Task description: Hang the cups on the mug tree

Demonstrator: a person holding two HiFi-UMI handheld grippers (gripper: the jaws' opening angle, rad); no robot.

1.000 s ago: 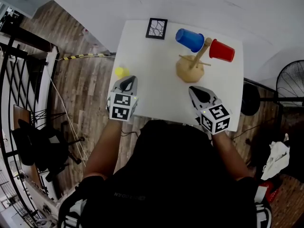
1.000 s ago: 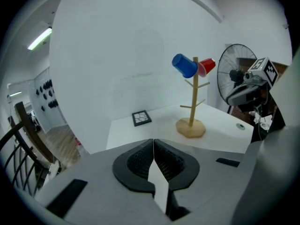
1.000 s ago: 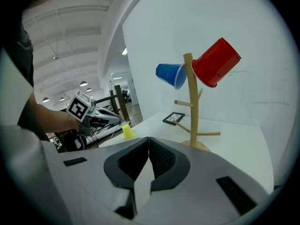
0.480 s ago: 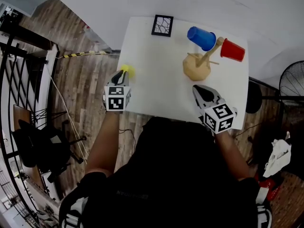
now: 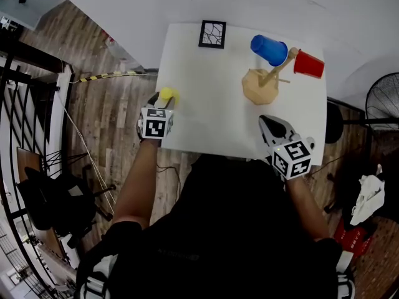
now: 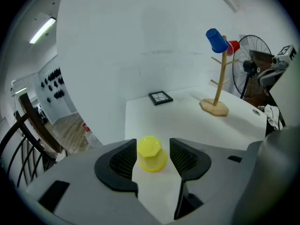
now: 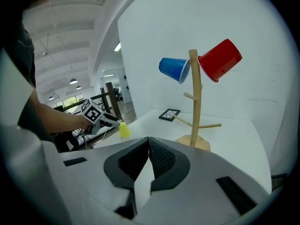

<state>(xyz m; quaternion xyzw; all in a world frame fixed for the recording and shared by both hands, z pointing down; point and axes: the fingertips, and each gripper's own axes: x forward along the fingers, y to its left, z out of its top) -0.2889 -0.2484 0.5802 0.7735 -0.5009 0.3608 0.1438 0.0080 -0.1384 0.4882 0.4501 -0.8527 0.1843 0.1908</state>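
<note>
Saw a small yellow cup (image 6: pixel 151 153) upside down on the white counter (image 5: pixel 212 114) near its left edge, glossy plastic, faceted base uppermost, rim wider; found it between the jaws of the left tongs (image 6: pixel 153 146), just then opening, pads not pressing it; saw the right tongs (image 7: pixel 148 150) closed on nothing; noted a blue cup (image 5: pixel 269 50) and a red cup (image 5: pixel 309 64) hung atop the wooden mug tree (image 5: pixel 268 80).

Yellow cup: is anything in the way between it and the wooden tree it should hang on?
Nothing visible. Bare white table lies between the yellow cup and the mug tree; the small black frame sits off to the side. Blue cup and red cup hold the top pegs; lower ones are free.
</note>
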